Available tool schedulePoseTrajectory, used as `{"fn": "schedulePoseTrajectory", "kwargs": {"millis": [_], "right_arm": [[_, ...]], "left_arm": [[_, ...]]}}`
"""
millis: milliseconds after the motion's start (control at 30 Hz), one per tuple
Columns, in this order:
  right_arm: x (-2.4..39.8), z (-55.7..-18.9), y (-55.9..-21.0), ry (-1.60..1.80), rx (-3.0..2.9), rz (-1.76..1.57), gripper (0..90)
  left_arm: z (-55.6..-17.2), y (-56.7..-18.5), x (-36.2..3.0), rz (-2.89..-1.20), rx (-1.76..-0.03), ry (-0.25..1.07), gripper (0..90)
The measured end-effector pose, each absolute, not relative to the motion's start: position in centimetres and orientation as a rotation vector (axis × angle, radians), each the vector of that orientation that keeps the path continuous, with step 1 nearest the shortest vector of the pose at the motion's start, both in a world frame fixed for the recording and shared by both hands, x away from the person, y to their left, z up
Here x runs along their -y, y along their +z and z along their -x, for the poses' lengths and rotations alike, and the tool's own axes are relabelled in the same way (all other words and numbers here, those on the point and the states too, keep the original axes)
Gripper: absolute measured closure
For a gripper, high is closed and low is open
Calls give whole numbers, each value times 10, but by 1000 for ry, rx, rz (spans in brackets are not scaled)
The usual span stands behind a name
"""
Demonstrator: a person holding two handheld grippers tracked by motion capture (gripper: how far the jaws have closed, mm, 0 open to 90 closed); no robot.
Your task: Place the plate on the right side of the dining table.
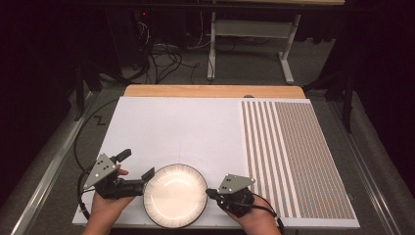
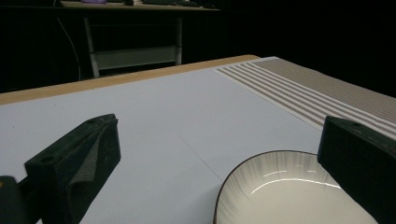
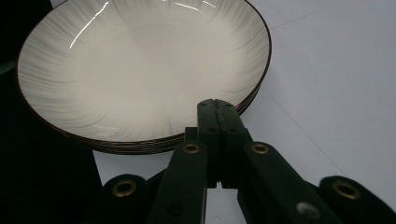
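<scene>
High view: a stack of white plates (image 1: 175, 195) with dark rims sits at the near edge of the white board (image 1: 186, 127). The left gripper (image 1: 139, 174), jaws spread wide, stands just beside its left rim. The right gripper (image 1: 209, 192), jaws pressed together and empty, points at the right rim. Glazed ceramic looks stiff, slippery and breakable; the rim is probably the best hold.

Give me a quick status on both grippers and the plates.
Left hand-held gripper open beside the plates. Right hand-held gripper shut at their right rim, gripping nothing. Stack near the table's front edge.
</scene>
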State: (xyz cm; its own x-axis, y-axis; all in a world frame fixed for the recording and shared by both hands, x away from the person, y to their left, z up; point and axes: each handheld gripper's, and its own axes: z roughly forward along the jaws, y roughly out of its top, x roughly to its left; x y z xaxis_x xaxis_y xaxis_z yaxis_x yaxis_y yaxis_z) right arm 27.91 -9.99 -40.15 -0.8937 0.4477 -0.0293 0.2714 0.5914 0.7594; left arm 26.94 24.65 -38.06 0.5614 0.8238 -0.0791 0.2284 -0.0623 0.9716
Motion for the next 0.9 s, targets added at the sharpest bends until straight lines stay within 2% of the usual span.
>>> {"fn": "schedulePoseTrajectory", "kwargs": {"millis": [900], "right_arm": [[93, -279, -399, 1141, -2604, -559, 900]], "left_arm": [[-269, -379, -247, -1593, -908, 617, 2]]}}
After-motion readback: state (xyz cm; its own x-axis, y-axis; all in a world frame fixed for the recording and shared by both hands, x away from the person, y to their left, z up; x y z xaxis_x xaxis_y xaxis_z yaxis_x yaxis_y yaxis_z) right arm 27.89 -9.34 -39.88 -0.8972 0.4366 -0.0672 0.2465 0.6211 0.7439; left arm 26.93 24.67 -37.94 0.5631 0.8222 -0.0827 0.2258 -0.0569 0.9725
